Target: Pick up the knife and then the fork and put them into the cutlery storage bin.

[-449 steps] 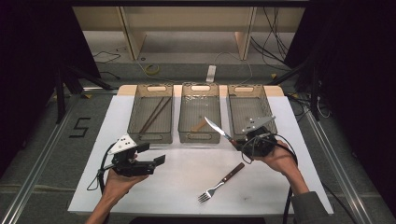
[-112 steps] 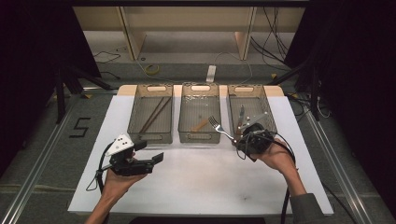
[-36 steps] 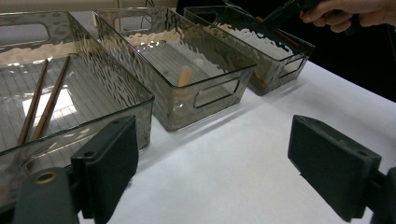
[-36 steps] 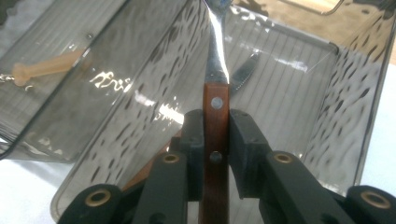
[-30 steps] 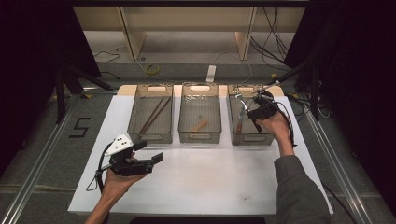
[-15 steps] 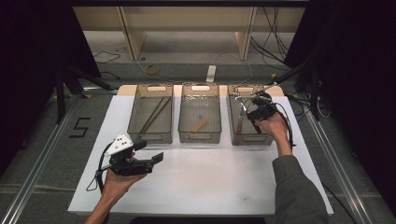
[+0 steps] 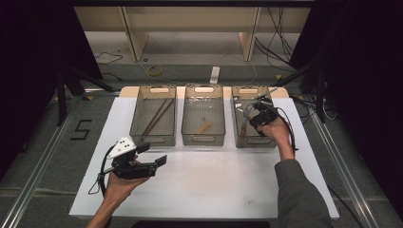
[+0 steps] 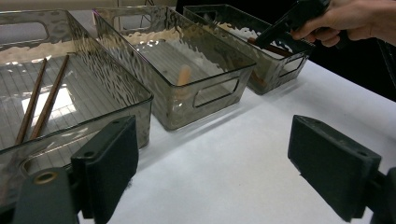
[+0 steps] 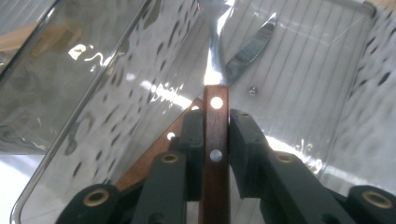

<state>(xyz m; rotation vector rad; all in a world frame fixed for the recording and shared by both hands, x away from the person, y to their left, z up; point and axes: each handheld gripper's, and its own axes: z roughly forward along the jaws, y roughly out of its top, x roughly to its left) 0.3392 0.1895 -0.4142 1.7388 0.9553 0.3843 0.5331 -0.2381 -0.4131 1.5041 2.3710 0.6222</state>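
Note:
My right gripper [image 7: 250, 117] reaches down into the right clear bin [image 7: 248, 90]. In the right gripper view its pads [image 9: 192, 135] hold a fork's wooden riveted handle [image 9: 215, 140] between them, the metal end pointing into the bin. The jaws have just been opening slightly, with the handle still between them. A knife blade [image 9: 252, 46] and its wooden handle [image 9: 154, 158] lie on the bin floor under the fork. My left gripper [image 7: 153, 153] rests near the table's front left, open and empty, and its jaws stand wide apart in the left gripper view [image 8: 233, 163].
The left bin [image 7: 154, 90] holds two brown chopsticks [image 8: 39, 107]. The middle bin [image 7: 203, 89] holds a small wooden piece [image 7: 204, 127]. All three bins stand in a row at the back of the white tabletop [image 7: 214, 180]. Cables lie on the floor beyond.
A few seconds ago the right gripper held the fork in front of the bins; it has since carried it into the right bin and barely moved over the last second. The left gripper stayed put.

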